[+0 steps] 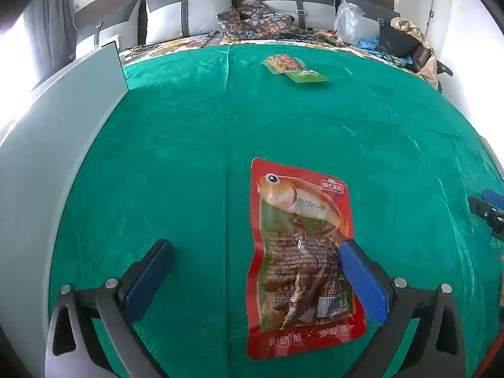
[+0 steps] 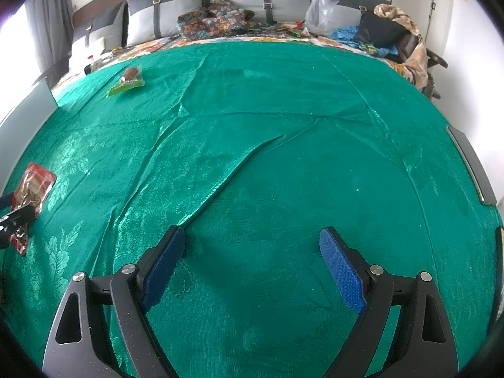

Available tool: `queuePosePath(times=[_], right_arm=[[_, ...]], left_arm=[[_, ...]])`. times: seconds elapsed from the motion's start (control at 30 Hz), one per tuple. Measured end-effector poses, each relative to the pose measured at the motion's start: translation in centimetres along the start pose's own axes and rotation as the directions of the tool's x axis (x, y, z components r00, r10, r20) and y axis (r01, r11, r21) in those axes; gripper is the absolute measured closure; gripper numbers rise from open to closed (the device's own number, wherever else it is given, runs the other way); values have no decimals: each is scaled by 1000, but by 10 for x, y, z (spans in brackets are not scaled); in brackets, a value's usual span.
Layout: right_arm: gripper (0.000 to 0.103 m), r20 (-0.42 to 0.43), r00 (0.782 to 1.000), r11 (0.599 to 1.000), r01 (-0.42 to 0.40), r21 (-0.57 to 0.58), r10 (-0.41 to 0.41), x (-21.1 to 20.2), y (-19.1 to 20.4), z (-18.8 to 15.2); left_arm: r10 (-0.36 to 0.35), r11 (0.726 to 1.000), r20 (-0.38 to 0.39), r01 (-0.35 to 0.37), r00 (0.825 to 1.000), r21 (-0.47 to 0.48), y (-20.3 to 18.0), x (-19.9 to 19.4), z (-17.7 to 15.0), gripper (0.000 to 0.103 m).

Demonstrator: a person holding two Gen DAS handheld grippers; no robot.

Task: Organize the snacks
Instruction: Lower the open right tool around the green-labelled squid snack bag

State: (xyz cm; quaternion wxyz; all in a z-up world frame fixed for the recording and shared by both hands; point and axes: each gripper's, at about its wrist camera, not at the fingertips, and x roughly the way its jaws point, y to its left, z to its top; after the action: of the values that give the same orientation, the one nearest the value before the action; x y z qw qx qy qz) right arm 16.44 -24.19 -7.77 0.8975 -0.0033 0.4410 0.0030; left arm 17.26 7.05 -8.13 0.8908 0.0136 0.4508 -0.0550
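Red glossy plastic fish-snack pouch (image 1: 302, 261) lies flat on green cloth (image 1: 176, 157), judged light, limp, slippery; grasp an edge seam; left gripper (image 1: 255, 249) released, right gripper (image 2: 252, 245) likewise empty.

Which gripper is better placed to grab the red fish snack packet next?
Left. The red fish packet lies between the open left gripper fingers; the open right gripper stands over bare green cloth.
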Motion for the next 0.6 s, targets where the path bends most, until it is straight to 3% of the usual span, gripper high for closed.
queuePosePath(times=[0.2,0.3,0.43,0.6], right_arm=[[11,-1,1000,1000,-1,-2,1,0,1,0],[12,-35,999,997,-27,-68,24,3,5,10],[12,22,996,984,-87,-157,91,12,35,66],[12,25,969,949,-236,-209,247,58,102,164]], left_arm=[[-1,1000,0,1,1000,0,0,0,0,0],[0,1000,0,0,1000,0,0,0,0,0],[0,1000,0,0,1000,0,0,0,0,0],[0,1000,0,0,1000,0,0,0,0,0]])
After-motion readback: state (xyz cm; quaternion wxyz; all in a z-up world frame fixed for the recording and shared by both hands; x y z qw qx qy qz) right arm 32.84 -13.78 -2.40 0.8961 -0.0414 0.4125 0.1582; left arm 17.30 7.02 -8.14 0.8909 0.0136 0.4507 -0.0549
